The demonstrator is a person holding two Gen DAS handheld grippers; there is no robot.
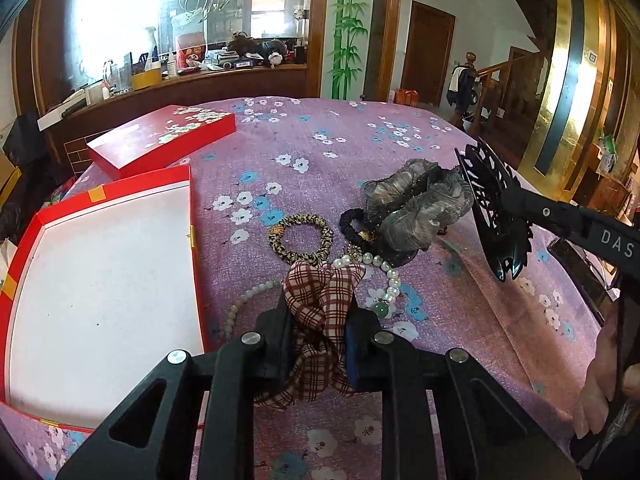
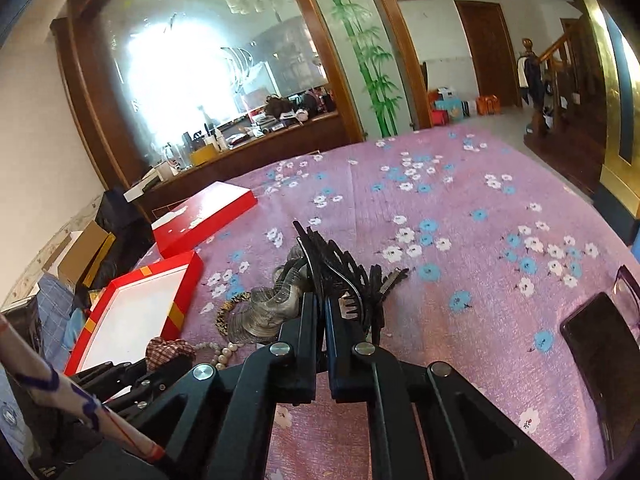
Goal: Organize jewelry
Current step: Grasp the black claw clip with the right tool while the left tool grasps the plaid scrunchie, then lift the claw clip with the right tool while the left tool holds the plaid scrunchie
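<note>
Already the plaid fabric scrunchie (image 1: 320, 312) sits pinched between the jaws of the left gripper (image 1: 318, 336), bunched and hanging loose below them, just above the pearl bracelet (image 1: 384, 276) with its green bead. The open red box (image 1: 194, 240) with its white floor lies immediately to the left, so the step in hand looks like carrying the scrunchie across the red rim. To do it well, lift enough that the dangling folds clear the rim and do not snag the pearls, then let go low over the white floor so the soft cloth settles flat.

Meanwhile the right gripper (image 2: 322, 312) has its jaws nearly closed on the black openwork hair claw (image 2: 340, 272), held off the cloth beside the grey gauze scrunchie (image 1: 416, 212). That claw is rigid and toothed; keep it well apart from the fabric pieces while the left hand moves.

Still waiting on the purple flowered counter cloth (image 1: 360, 144) are the leopard-print hair tie (image 1: 302, 236) and a black beaded one (image 1: 354, 224). The red lid (image 1: 160, 140) lies beyond the box.
</note>
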